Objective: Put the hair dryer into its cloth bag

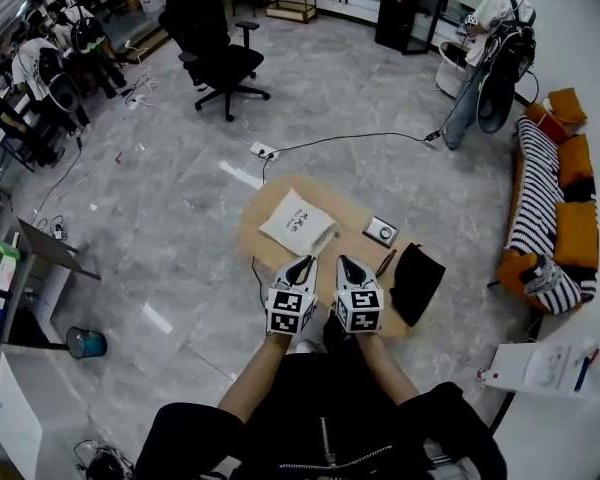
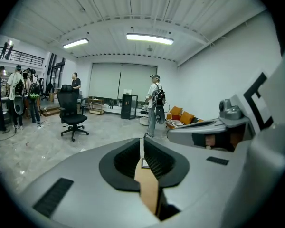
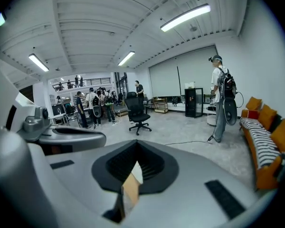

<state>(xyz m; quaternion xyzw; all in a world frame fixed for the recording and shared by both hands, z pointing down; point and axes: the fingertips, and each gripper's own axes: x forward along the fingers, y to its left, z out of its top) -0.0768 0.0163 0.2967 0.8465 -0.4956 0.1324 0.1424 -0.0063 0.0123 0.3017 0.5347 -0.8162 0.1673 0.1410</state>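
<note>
Both grippers were held side by side above the near edge of the round wooden worktop [image 1: 355, 218], pointing forward and slightly down.

1. Left gripper [image 1: 302, 264]: jaws closed together, nothing held. In the left gripper view, the left gripper [image 2: 142, 151] showed only a thin strip of the worktop between its black pads.
2. Right gripper [image 1: 344, 263]: jaws closed together, nothing held. The right gripper view confirmed that the right gripper [image 3: 133, 167] was empty.

The white cloth bag [image 1: 298, 221] lay flat on the far left part of the worktop, ahead of the left gripper and apart from both grippers. The hair dryer could not be identified in any view. A small grey square device [image 1: 381, 231] sat to the right of the bag. A black cloth-like item [image 1: 417, 281] hung over the right edge of the worktop.

Beyond the worktop, a black office chair [image 1: 220, 63] stood on the grey floor. A striped sofa [image 1: 538, 193] with orange cushions lined the right wall. A person [image 1: 495, 38] stood near it.
</note>
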